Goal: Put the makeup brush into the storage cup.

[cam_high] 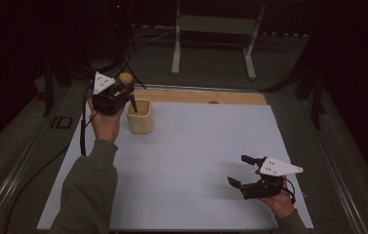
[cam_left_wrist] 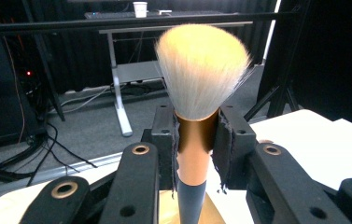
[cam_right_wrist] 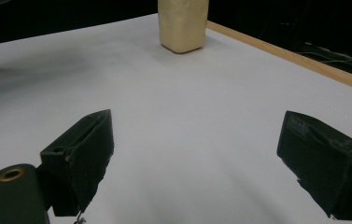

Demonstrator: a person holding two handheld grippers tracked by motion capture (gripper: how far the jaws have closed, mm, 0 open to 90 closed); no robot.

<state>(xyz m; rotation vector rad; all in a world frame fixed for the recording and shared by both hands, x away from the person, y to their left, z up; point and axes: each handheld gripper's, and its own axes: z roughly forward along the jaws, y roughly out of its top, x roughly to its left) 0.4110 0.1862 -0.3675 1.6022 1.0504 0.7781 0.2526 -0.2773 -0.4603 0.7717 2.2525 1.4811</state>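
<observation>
Brush (cam_left_wrist: 197,93) bristles pointed up while your left tool (cam_high: 118,92) clamped its copper-coloured collar, the dark handle slanting down into the cream cup (cam_high: 139,117) at the far left of the tabletop (cam_high: 196,161). Your right tool (cam_high: 244,170) hovered low near the right front corner, jaws spread wide and holding nothing, well apart from the cup.

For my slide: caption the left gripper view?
Left gripper clamps an upright makeup brush by its copper ferrule, bristles up.

Brush (cam_left_wrist: 197,140): soft pale bristles, glossy copper-coloured metallic ferrule. Cup (cam_high: 139,117): matt cream. Table (cam_high: 196,146): matt white, wooden edge.
</observation>
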